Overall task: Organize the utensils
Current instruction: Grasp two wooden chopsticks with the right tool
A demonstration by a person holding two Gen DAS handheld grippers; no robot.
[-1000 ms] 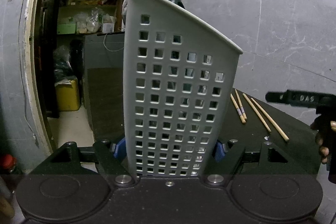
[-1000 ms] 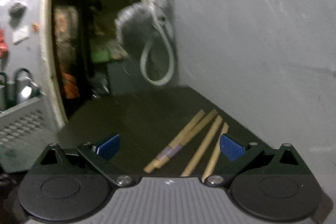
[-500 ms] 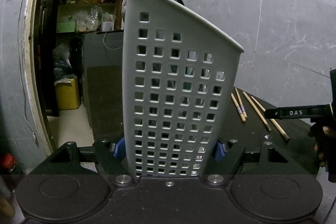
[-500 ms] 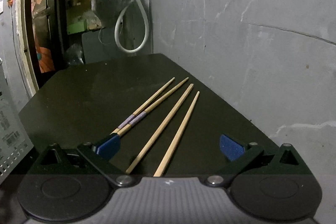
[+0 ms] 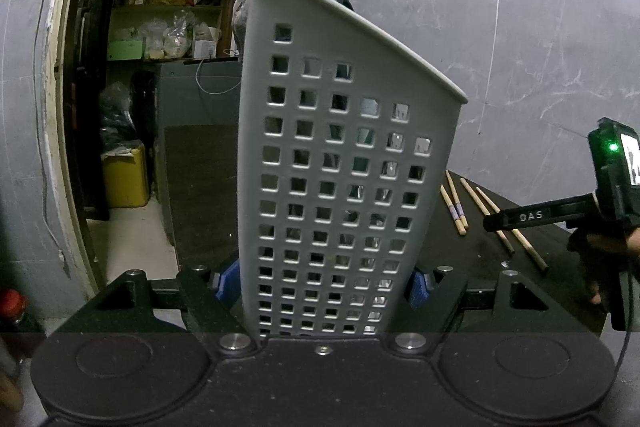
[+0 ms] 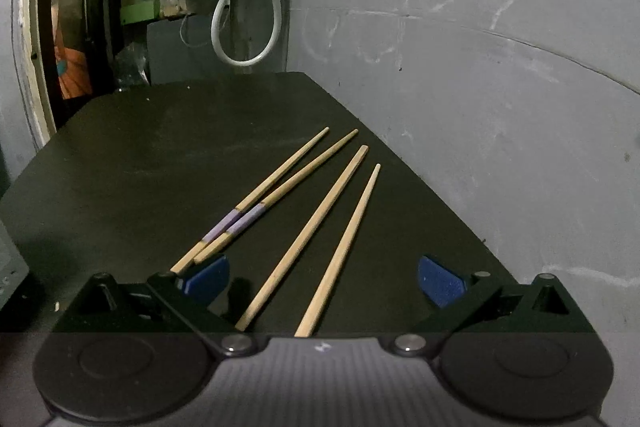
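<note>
Near the wall-side table edge (image 6: 420, 183), the open right hand-held gripper (image 6: 324, 277) straddles two chopsticks (image 6: 308, 239).

hidden: holder (image 5: 344, 167) contents | cut off: chopsticks (image 6: 320, 247) near ends

Four chopsticks (image 6: 304, 223) lie on the tabletop (image 6: 140, 167): two with a purple band, two plain. One grey perforated utensil holder (image 5: 344, 187) stands there. Two tools: the left tool (image 5: 324, 283) and the right tool (image 6: 324, 275).
</note>
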